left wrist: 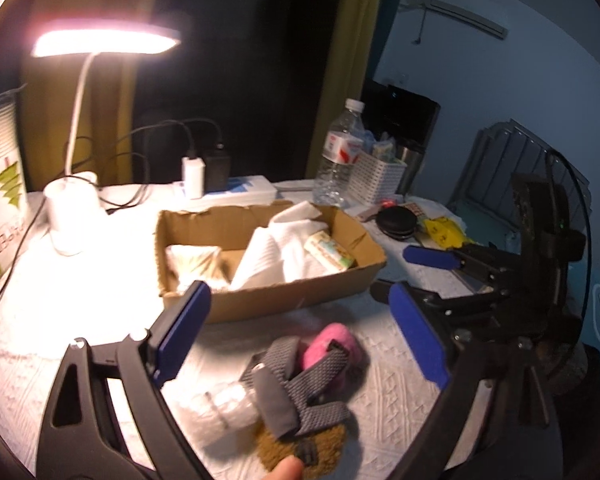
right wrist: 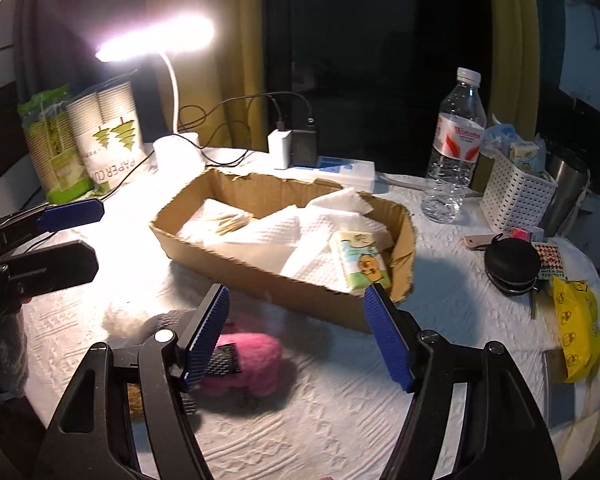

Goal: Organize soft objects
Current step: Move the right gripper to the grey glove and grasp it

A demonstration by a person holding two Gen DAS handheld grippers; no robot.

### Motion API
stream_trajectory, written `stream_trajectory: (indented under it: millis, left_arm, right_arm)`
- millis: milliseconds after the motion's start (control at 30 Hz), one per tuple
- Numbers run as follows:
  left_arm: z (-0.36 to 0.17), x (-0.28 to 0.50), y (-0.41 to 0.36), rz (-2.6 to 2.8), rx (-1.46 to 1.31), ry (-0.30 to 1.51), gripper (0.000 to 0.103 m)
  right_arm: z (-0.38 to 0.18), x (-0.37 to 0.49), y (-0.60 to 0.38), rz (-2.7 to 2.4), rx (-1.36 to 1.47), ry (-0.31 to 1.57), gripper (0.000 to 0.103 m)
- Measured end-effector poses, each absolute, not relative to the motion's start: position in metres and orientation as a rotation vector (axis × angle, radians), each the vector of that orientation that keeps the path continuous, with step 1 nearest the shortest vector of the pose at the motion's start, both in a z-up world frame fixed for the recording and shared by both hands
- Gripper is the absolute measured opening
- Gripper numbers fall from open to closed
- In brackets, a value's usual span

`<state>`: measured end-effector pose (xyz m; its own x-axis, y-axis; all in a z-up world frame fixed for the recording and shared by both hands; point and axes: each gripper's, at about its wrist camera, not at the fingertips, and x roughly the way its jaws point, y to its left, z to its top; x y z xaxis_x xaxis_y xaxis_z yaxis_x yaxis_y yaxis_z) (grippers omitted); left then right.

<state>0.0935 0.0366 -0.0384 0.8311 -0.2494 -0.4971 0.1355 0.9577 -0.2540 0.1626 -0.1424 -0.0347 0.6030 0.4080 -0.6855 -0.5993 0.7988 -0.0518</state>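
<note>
Lying on the white textured cloth [right wrist: 340, 420] just in front of the cardboard box [left wrist: 260, 300] is a small heap of soft things — a fuzzy pink piece [left wrist: 334, 346] crossed by grey woven mesh straps [left wrist: 300, 392], a brown-green scrubby pad [left wrist: 300, 450] under the straps, and a pale wrapped roll [left wrist: 220, 412] beside them. The straps are flat and loosely tangled; the pink piece looks plush and rounded. The left gripper [left wrist: 300, 344] hangs over this heap with its blue-padded jaws spread wide, holding nothing. The right gripper [right wrist: 298, 336] is also wide apart and empty — the pink piece sits by its left finger in the right wrist view. Inside the box lie white paper towels [right wrist: 300, 236], a folded pale cloth [right wrist: 220, 220] and a small tissue pack [right wrist: 360, 260] printed with a cartoon. A lit desk lamp [right wrist: 156, 40] stands behind the box.
</note>
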Motion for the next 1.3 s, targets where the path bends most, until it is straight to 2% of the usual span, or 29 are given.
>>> stream_trajectory:
  millis: [900,1300]
  left_arm:
    - [-0.106,0.057,0.082,-0.09,-0.241,0.627,0.092]
    - [-0.127,0.057,0.104,-0.046,-0.298,0.682,0.092]
  right_arm:
    - [-0.081,0.133,-0.119,0.608,-0.244,0.843,0.073]
    - [-0.095,0.116,-0.066,0.744,-0.335,0.855,0.069]
